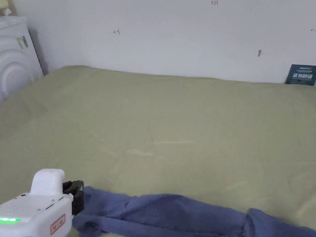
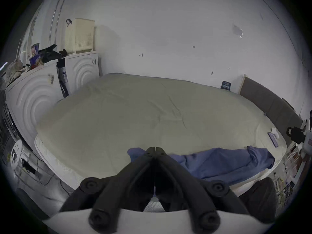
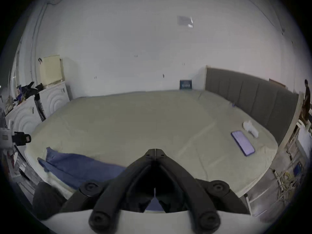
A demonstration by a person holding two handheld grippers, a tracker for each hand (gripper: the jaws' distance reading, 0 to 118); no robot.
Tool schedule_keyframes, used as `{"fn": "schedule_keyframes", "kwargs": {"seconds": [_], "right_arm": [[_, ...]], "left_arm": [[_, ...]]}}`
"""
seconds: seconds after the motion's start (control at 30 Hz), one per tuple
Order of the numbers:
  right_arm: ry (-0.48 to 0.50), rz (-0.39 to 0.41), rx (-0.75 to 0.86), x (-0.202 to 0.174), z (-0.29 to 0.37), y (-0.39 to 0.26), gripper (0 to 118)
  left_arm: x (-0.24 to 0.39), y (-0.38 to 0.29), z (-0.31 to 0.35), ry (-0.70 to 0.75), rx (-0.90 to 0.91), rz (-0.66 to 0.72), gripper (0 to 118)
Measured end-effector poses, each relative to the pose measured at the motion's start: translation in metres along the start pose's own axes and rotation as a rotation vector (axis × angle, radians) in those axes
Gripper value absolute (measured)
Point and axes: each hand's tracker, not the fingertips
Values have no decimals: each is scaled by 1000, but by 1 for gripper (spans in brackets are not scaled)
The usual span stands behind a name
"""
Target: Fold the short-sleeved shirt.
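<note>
The blue shirt [image 1: 172, 213] lies bunched in a long band along the bed's [image 1: 172, 123] near edge, its long axis running left to right. The left tongs [image 2: 155, 150] and right tongs [image 3: 155, 152], both pressed together and empty, hover above that edge, one near each end of the band.

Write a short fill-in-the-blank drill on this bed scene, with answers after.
1. The shirt lying on the bed is ____ in colour.
2. The shirt lies crumpled along the bed's ____ edge, closest to the person.
3. The left tool has its jaws ____.
4. The phone lies on the bed near the grey ____.

Answers: blue; near; shut; headboard
</note>
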Motion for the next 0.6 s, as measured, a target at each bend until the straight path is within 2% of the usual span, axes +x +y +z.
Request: {"fn": "schedule_keyframes", "kwargs": {"seconds": [0.13,0.23,0.43,0.53,0.57,0.6], "right_arm": [[2,18,55,-22,13,1,0],[6,21,93,-35,23,5,0],[0,83,174,-53,41,12,0],[3,94,179,-56,45,18,0],[1,96,184,-56,46,18,0],[-6,100,183,-57,46,20,0]], "left_arm": [[-19,-1,-6,-14,-39,60,0],[-41,1,-24,-34,-136,106,0],[-101,9,-88,-207,-410,313,1],[-122,17,-118,-337,-542,345,1],[-126,18,-126,-376,-572,365,3],[-122,20,-124,-413,-575,383,16]]}}
